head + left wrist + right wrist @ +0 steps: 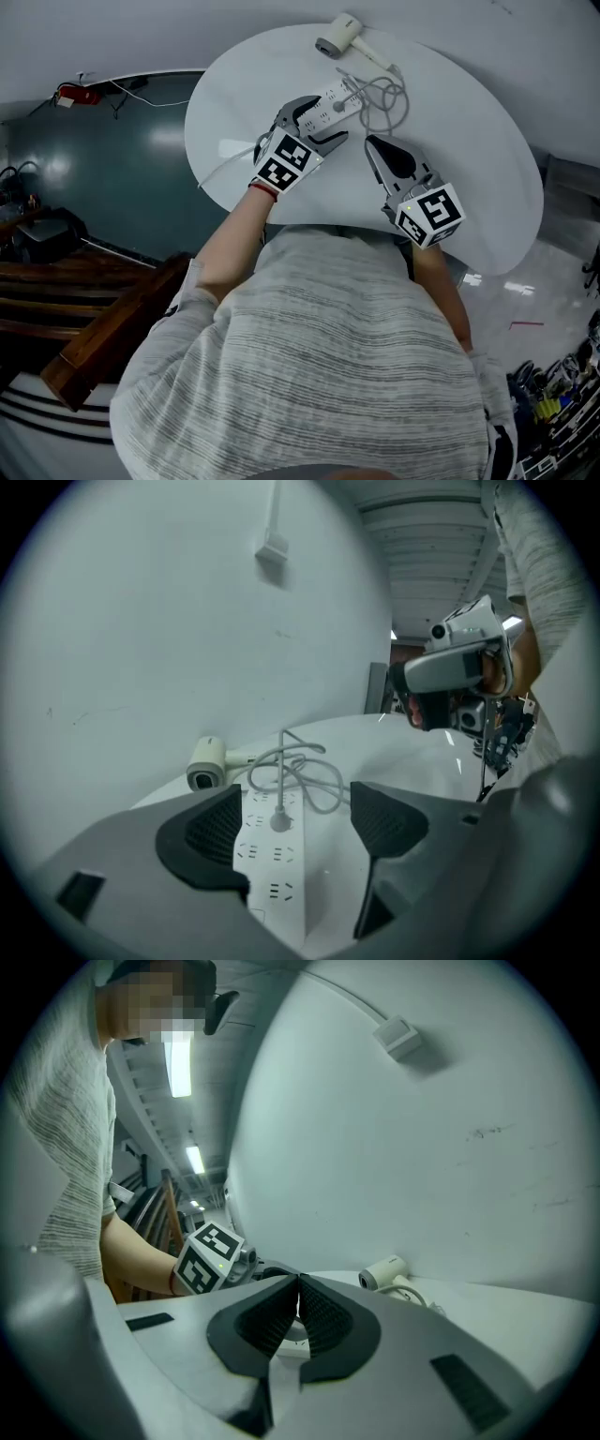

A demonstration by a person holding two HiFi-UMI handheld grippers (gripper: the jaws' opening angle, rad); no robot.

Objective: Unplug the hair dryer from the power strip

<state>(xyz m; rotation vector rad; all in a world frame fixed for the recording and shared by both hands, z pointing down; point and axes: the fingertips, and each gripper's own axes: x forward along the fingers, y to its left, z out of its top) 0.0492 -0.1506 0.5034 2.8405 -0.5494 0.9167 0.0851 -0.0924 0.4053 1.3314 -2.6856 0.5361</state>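
Note:
A white power strip [330,101] lies on the round white table [487,169], with a grey plug [279,822] seated in one of its sockets. The plug's grey cable [384,98] loops back to a white hair dryer [339,36] lying at the table's far edge. My left gripper [319,117] is open and straddles the near end of the power strip [272,855]; its pads stand on either side and do not press on it. My right gripper [372,143] hovers just right of the strip, shut with nothing between its pads. In the right gripper view the hair dryer [382,1276] shows beyond the jaws.
A white wall with a small box [272,547] rises behind the table. A wooden bench [94,347] stands on the dark floor at the left. Cluttered items [562,394] sit at the lower right. The person's body is close against the table's near edge.

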